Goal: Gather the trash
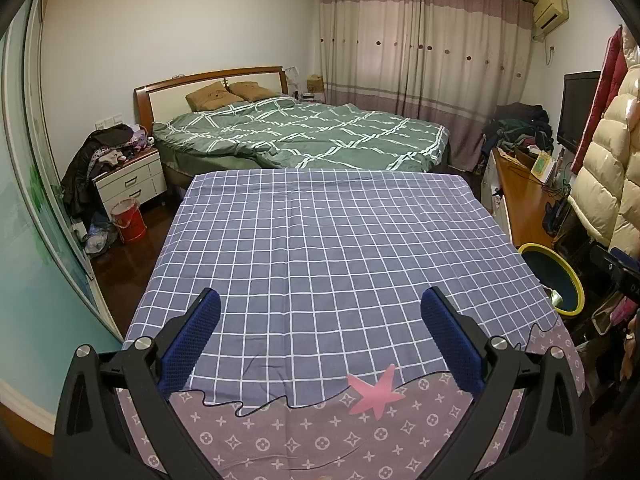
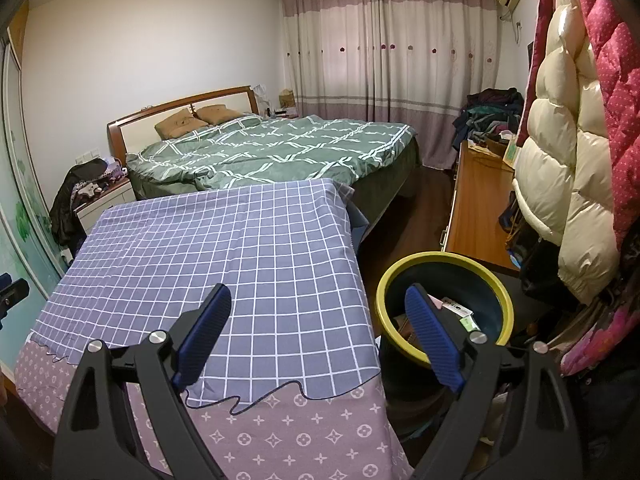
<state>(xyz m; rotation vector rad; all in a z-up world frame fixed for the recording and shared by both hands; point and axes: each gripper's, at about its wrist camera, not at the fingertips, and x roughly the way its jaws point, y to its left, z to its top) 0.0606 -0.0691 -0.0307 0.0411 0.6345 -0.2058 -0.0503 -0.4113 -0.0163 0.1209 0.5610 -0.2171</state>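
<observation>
A dark blue trash bin with a yellow-green rim (image 2: 440, 258) stands on the floor right of the table; it holds paper scraps and wrappers (image 2: 456, 308). It also shows at the right edge of the left wrist view (image 1: 576, 280). My right gripper (image 2: 318, 304) is open and empty, its right finger over the bin's mouth, its left finger over the table. My left gripper (image 1: 320, 308) is open and empty above the near end of the table covered by a blue checked cloth (image 1: 320, 232). No loose trash shows on the cloth.
A green-quilted bed (image 1: 300, 136) lies beyond the table. A wooden dresser (image 2: 476, 204) and hanging puffy coats (image 2: 568, 160) stand at the right. A nightstand (image 1: 132, 180) and a red bucket (image 1: 128, 220) are at the left.
</observation>
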